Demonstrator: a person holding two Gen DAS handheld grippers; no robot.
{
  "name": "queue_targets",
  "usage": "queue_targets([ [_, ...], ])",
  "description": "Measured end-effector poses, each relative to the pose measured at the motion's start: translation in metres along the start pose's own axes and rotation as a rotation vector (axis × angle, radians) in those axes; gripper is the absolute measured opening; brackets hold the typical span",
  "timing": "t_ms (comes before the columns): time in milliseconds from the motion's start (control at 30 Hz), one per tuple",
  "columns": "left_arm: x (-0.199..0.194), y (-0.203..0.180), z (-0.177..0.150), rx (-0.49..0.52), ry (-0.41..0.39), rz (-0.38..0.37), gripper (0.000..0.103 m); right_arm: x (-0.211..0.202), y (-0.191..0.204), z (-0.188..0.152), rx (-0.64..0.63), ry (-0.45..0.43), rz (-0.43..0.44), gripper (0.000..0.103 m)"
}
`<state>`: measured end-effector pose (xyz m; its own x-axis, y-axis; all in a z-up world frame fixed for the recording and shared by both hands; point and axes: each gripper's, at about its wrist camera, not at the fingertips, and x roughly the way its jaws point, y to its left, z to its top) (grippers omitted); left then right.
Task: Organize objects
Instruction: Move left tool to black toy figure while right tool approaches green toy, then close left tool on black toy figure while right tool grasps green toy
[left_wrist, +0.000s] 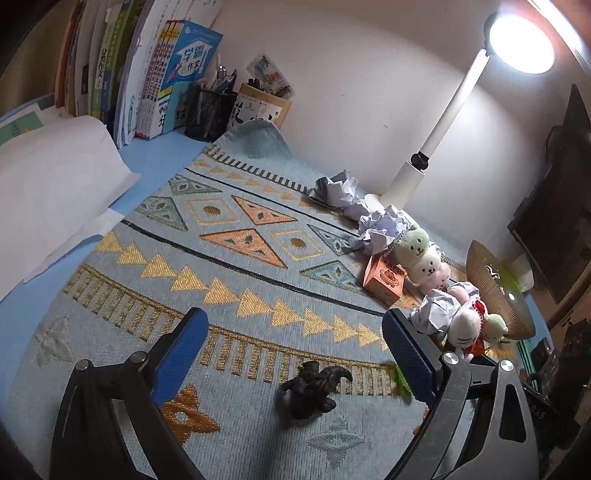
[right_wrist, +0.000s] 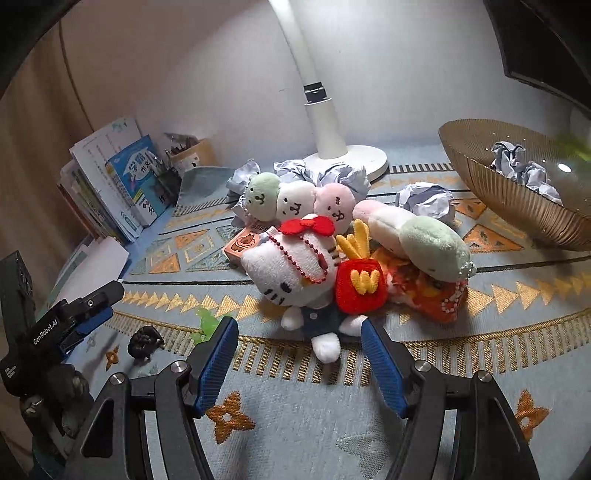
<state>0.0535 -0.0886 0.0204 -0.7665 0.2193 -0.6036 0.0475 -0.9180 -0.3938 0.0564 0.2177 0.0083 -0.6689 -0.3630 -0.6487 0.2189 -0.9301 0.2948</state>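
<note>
A small dark figurine (left_wrist: 312, 389) lies on the patterned cloth between the open fingers of my left gripper (left_wrist: 291, 343); it also shows in the right wrist view (right_wrist: 144, 341). My right gripper (right_wrist: 299, 332) is open and empty just in front of a white cat plush (right_wrist: 291, 273) with a red bow. Beside it lie a red fries plush (right_wrist: 361, 286), a three-ball plush (right_wrist: 295, 197), another three-ball plush (right_wrist: 417, 230) and an orange box (right_wrist: 245, 245). Crumpled paper balls (right_wrist: 424, 199) lie behind the pile.
A gold ribbed bowl (right_wrist: 517, 206) at the right holds crumpled paper. A white desk lamp (right_wrist: 328, 122) stands at the back. Books (left_wrist: 140, 74) and a black pen holder (left_wrist: 208, 109) line the far left. A green scrap (right_wrist: 207, 321) lies by the figurine.
</note>
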Motion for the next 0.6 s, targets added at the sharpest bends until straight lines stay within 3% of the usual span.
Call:
queue_targets([
  [367,0.001,0.002,-0.001,-0.016,0.019,-0.019,0.095,-0.001,0.023,-0.003,-0.116,-0.002,-0.045,0.068],
  [467,0.001,0.000,-0.002,0.000,0.067,-0.045,0.095,-0.001,0.042,-0.007,-0.186,0.007,-0.043,0.068],
  [533,-0.002,-0.006,-0.007,0.056,0.104,-0.057,0.095,0.002,0.052,-0.007,-0.188,0.034,0.015,0.068],
  [600,-0.004,-0.016,-0.016,0.154,0.129,-0.009,0.095,0.011,0.062,-0.006,-0.209,0.072,0.026,0.068],
])
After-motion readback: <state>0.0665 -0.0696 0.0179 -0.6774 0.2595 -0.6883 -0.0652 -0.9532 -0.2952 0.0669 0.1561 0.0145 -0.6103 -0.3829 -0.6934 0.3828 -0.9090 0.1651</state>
